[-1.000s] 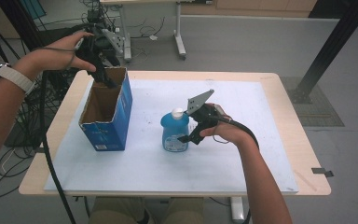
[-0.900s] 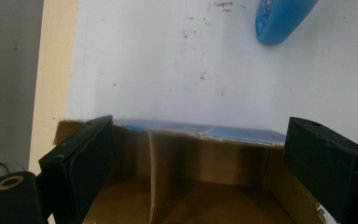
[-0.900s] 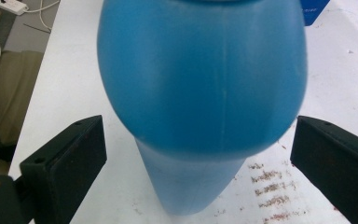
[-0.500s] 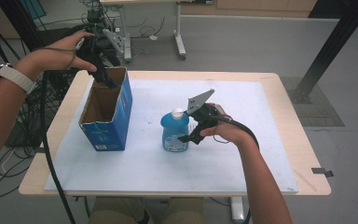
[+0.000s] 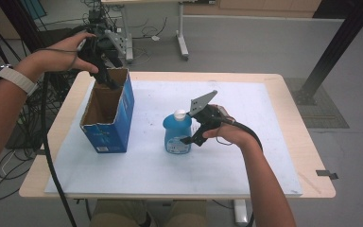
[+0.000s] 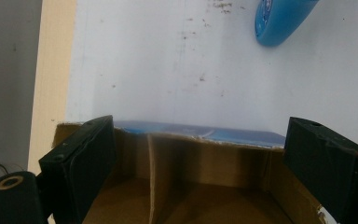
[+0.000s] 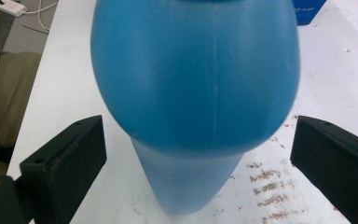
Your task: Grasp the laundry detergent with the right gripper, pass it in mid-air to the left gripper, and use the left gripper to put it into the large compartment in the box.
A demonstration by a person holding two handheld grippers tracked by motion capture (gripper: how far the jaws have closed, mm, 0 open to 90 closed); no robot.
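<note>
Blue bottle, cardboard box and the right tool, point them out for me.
blue bottle (image 5: 177, 134), high view, front of its body.
cardboard box (image 5: 122, 109), high view, blue side wall.
right tool (image 5: 192, 137), high view, between its jaw tips.

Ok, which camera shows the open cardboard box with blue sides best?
The high view: the whole open cardboard box with blue sides stands at the table's left. The left gripper view catches just its brown inside; the right gripper view, one blue corner.

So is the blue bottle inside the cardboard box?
No, the blue bottle stands upright on the white table, apart from the open cardboard box, and the right gripper is beside it.
</note>
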